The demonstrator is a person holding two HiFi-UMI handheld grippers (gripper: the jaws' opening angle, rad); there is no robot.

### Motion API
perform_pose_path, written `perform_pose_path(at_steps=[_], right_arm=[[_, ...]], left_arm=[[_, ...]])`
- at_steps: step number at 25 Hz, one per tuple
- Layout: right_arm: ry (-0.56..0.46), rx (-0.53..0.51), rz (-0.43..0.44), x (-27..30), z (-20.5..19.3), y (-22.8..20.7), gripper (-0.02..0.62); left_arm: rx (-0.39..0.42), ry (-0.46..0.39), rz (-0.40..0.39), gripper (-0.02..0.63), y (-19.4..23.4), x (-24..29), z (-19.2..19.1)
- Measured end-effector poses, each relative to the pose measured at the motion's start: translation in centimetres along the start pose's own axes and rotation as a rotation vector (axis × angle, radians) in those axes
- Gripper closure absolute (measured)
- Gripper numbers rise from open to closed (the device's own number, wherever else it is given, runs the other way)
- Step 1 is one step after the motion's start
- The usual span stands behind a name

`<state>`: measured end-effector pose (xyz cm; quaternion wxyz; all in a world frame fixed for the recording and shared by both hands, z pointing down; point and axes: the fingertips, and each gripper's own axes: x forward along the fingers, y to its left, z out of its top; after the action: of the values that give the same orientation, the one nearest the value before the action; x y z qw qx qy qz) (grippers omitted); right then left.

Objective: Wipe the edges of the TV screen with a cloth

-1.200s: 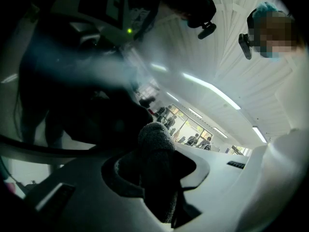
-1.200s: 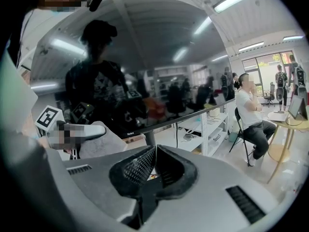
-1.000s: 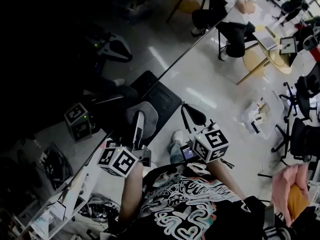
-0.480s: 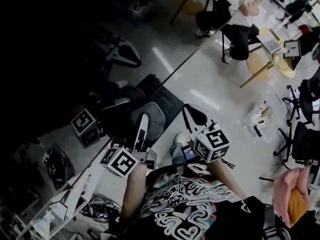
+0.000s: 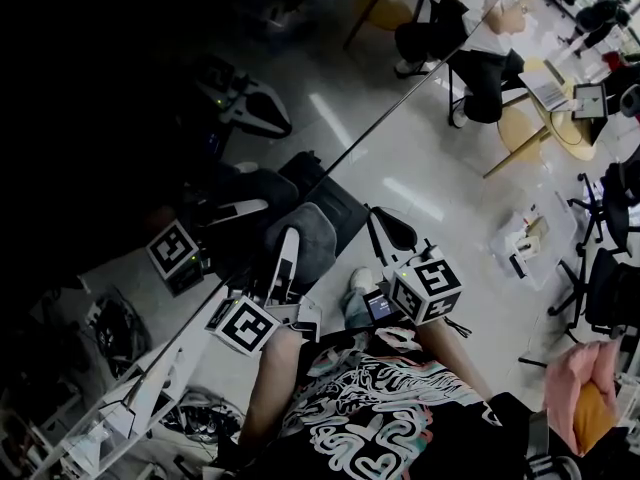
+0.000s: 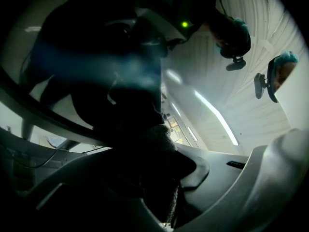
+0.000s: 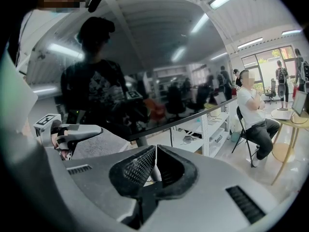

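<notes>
The dark TV screen (image 5: 120, 118) fills the left of the head view, its thin edge (image 5: 385, 113) running diagonally from top right to bottom left. My left gripper (image 5: 285, 248) is shut on a grey cloth (image 5: 305, 233), which is pressed against that edge; the cloth (image 6: 161, 178) shows dark between the jaws in the left gripper view. My right gripper (image 5: 392, 233) hangs just right of it, away from the screen. In the right gripper view its jaws (image 7: 154, 166) are shut with nothing between them. That view also shows the cloth (image 7: 99, 146) and the screen's edge (image 7: 193, 117).
A white shelf unit (image 5: 120, 408) stands under the screen at lower left. A seated person (image 5: 480, 58) and a round wooden table (image 5: 560, 108) with laptops are at upper right. Office chairs (image 5: 605, 268), a floor box (image 5: 525, 238) and a pink cloth (image 5: 580, 368) are on the right.
The left gripper with the cloth has shifted slightly to the right along the screen's edge. The right gripper has stayed where it was, still shut.
</notes>
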<state>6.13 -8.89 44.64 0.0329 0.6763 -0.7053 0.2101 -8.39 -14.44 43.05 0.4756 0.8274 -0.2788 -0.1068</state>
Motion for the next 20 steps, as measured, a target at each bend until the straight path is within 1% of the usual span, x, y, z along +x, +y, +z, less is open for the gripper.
perform_pose_path(at_steps=[4,8,13,15,20], right_arm=[[0.008,0.014,0.001,0.6,1.2,-3.8,0.563],[0.004,0.01,0.003,0.8,0.9,-2.9,0.563],[0.007,0.018,0.013,1.3,2.1,-5.0,0.563],[0.008,0.018,0.013,1.5,2.1,-5.3,0.563],[0.002,0.01,0.014,1.8,1.5,-3.0,0.563]], left_arm=[[-0.034,-0.001,0.007,0.463,-1.0,3.6,-1.1],[-0.053,-0.017,0.002,0.465,-0.5,2.6,-0.8],[-0.101,-0.029,-0.004,0.465,-1.4,4.8,-1.4],[-0.096,-0.026,-0.002,0.466,-1.4,5.1,-1.4],[-0.096,-0.025,-0.013,0.466,-0.5,3.2,-0.5]])
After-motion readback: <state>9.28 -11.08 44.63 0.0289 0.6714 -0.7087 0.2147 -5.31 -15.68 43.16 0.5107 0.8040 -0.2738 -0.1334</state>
